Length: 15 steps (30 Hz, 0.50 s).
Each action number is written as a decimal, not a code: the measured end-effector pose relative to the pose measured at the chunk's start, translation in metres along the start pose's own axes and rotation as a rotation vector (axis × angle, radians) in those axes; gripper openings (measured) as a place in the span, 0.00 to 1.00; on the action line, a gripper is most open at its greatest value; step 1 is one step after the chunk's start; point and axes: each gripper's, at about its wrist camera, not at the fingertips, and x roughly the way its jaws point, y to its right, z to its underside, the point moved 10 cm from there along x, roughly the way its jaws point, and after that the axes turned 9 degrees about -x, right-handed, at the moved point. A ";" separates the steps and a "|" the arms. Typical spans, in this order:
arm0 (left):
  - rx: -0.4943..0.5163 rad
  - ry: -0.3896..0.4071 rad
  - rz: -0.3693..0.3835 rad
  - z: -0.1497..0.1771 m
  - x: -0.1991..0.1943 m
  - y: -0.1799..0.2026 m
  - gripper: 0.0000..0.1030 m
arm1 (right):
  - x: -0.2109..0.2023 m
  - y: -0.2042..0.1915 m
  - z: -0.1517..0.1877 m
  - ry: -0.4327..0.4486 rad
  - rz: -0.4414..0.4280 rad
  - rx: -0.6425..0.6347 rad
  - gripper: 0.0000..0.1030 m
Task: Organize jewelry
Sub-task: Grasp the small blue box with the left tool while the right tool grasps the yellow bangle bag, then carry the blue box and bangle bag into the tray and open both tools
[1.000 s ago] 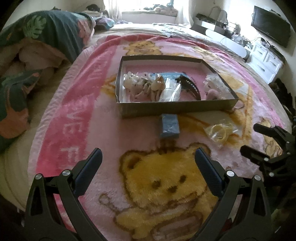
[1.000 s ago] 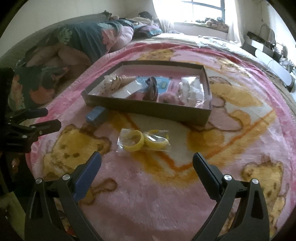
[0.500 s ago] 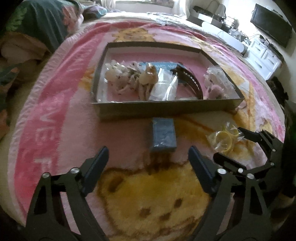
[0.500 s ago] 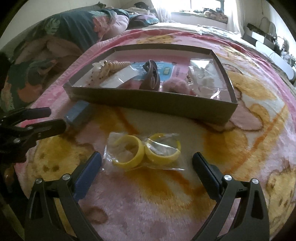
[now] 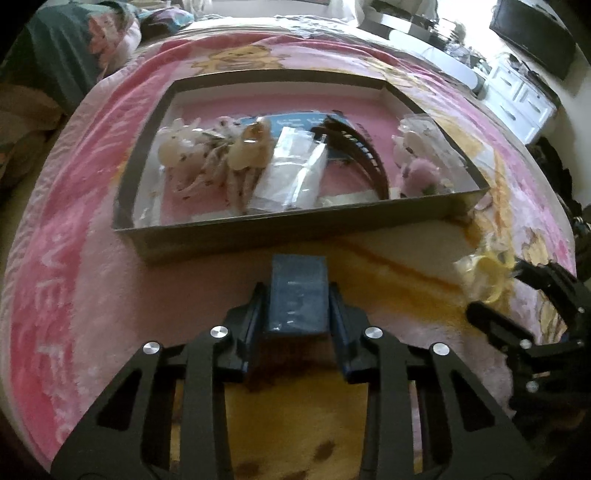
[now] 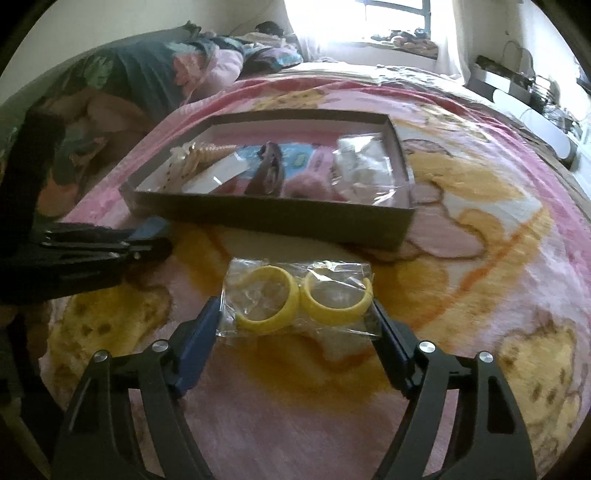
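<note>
A small blue box (image 5: 298, 295) lies on the pink blanket just in front of the grey tray (image 5: 280, 230). My left gripper (image 5: 297, 295) is shut on the blue box, its fingers pressed to both sides. A clear bag with two yellow rings (image 6: 300, 297) lies on the blanket to the right. My right gripper (image 6: 295, 314) has a finger at each end of the bag, touching its edges. The tray (image 6: 273, 218) holds hair clips, a dark comb, clear packets and a pink pom-pom. The left gripper also shows in the right wrist view (image 6: 144, 240).
The blanket (image 6: 480, 258) with yellow bears covers a bed. Bedding is piled at the far left (image 6: 122, 85). White drawers and a TV (image 5: 532, 33) stand at the far right.
Both grippers moved forward and down. The left one closed on the blue box. The right one narrowed around the bag of yellow rings.
</note>
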 end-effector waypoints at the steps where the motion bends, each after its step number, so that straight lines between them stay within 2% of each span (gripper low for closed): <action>1: 0.006 0.000 0.007 0.000 -0.001 0.003 0.24 | -0.006 0.003 0.000 0.006 0.008 0.002 0.75; 9: 0.046 0.030 0.064 0.003 -0.023 0.031 0.24 | -0.039 0.013 -0.004 0.048 0.034 0.013 0.75; 15: 0.059 0.080 0.101 -0.010 -0.051 0.045 0.24 | -0.060 0.016 -0.014 0.089 0.042 0.013 0.75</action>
